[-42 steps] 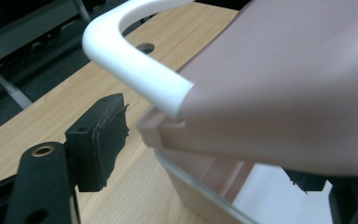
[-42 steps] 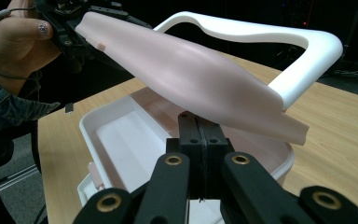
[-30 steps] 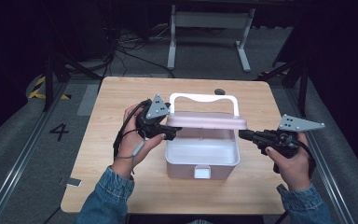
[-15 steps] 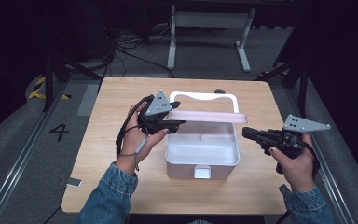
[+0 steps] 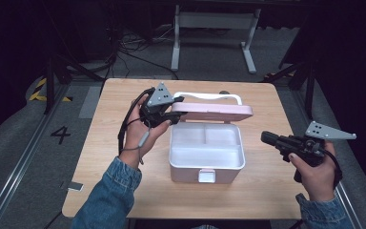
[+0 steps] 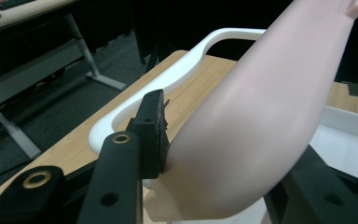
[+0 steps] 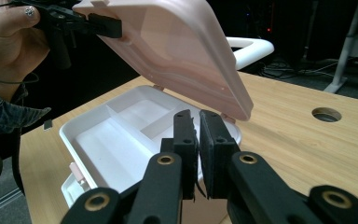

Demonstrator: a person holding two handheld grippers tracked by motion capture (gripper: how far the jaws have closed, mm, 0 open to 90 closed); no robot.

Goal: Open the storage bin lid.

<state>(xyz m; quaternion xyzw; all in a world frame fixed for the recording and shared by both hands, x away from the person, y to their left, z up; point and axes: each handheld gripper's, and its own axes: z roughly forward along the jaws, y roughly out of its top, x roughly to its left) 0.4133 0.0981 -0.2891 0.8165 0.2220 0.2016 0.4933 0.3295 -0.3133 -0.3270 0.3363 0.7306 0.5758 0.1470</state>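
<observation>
Item: white compartment box [image 5: 206, 151], mid-table [image 5: 124, 191], w/ pink lid [image 5: 213, 111] raised roughly halfway on rear hinge; white carry handle [image 5: 209, 97] behind it. Left gripper [image 5: 175, 114] clamped on lid's left corner, holding it up; right gripper [image 5: 267, 138] jaws pressed together on nothing, well apart to the box's right. Status est.: latch released, lid part-open, inner trays look empty; remaining: swing lid fully back.
</observation>
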